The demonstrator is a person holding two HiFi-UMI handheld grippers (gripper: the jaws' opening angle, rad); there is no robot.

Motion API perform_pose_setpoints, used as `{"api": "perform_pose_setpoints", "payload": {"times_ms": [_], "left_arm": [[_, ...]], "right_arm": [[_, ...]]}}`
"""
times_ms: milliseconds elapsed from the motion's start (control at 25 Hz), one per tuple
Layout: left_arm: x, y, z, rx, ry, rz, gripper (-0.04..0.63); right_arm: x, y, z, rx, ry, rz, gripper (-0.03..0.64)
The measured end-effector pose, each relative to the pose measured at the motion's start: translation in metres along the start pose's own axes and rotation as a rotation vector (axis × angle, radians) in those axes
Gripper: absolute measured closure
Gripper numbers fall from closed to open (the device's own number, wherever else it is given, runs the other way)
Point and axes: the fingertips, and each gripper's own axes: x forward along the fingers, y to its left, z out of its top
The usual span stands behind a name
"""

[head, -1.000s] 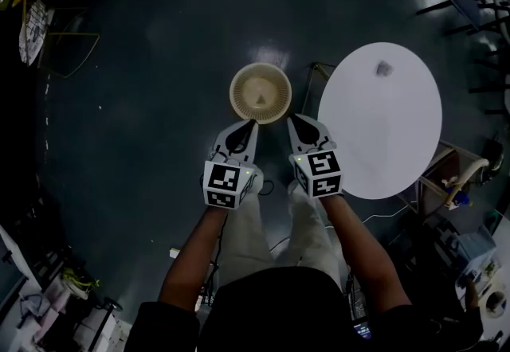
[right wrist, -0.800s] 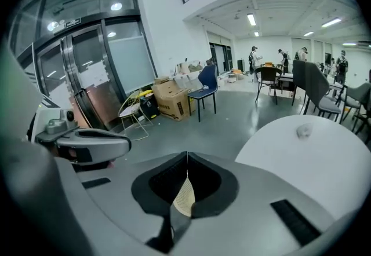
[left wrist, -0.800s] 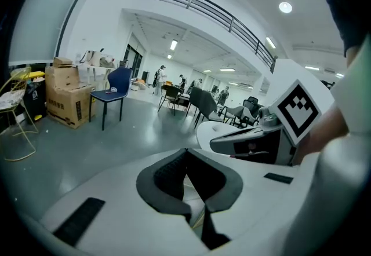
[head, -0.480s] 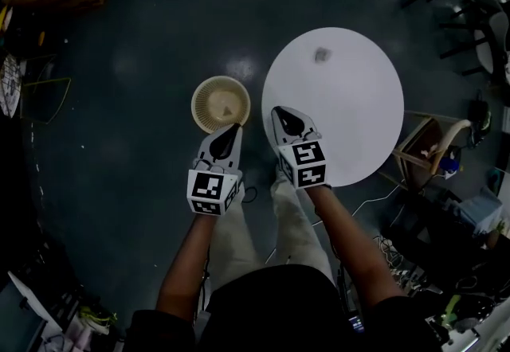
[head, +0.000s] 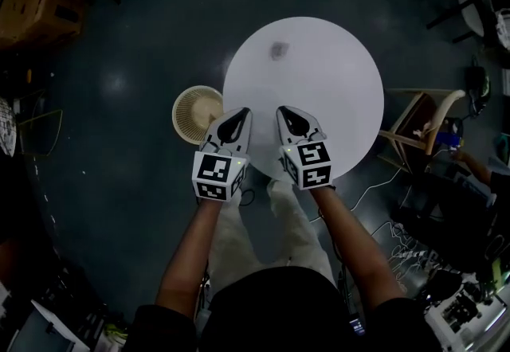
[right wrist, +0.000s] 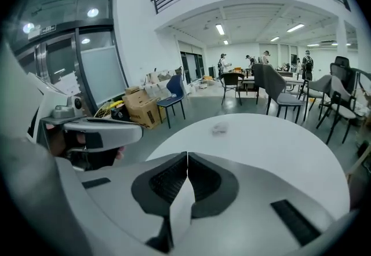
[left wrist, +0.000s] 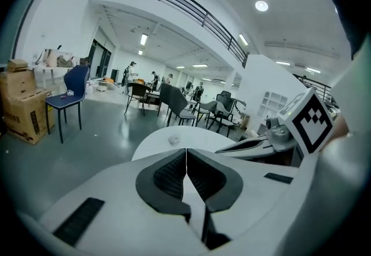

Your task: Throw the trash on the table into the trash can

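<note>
Over near table edge: left claw (head: 244,112), right claw (head: 281,111) both pinched shut, empty. Trash (head: 279,48) near far rim of round white table (head: 343,95), open top between. Trash can (head: 190,110) on dark floor (head: 119,167), touching table's left edge in head view.

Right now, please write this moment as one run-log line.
left gripper: shut, empty | right gripper: shut, empty | crumpled trash: far side of round table, untouched | trash can: on floor, left of table
</note>
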Motion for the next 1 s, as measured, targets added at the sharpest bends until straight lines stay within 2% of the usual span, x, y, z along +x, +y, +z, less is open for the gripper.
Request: {"api": "perform_pose_setpoints", "payload": {"times_ms": [280, 440, 600, 800, 1000], "left_arm": [[0.074, -0.027, 0.011, 0.049, 0.031, -0.033, 0.578], [0.109, -0.028, 0.019, 0.043, 0.042, -0.030, 0.574], [0.147, -0.026, 0.023, 0.063, 0.066, -0.041, 0.486], [0.187, -0.009, 0.024, 0.148, 0.095, -0.005, 0.438], [0.217, -0.001, 0.014, 0.241, 0.182, 0.031, 0.393]], "right_arm": [[-0.011, -0.065, -0.008, 0.052, -0.010, -0.035, 0.597], [-0.011, -0.089, -0.010, 0.081, -0.014, -0.035, 0.597], [-0.003, -0.113, -0.008, 0.116, -0.026, -0.040, 0.597], [0.012, -0.132, -0.006, 0.136, -0.043, -0.051, 0.597], [0.013, -0.151, -0.011, 0.172, -0.046, -0.070, 0.597]]}}
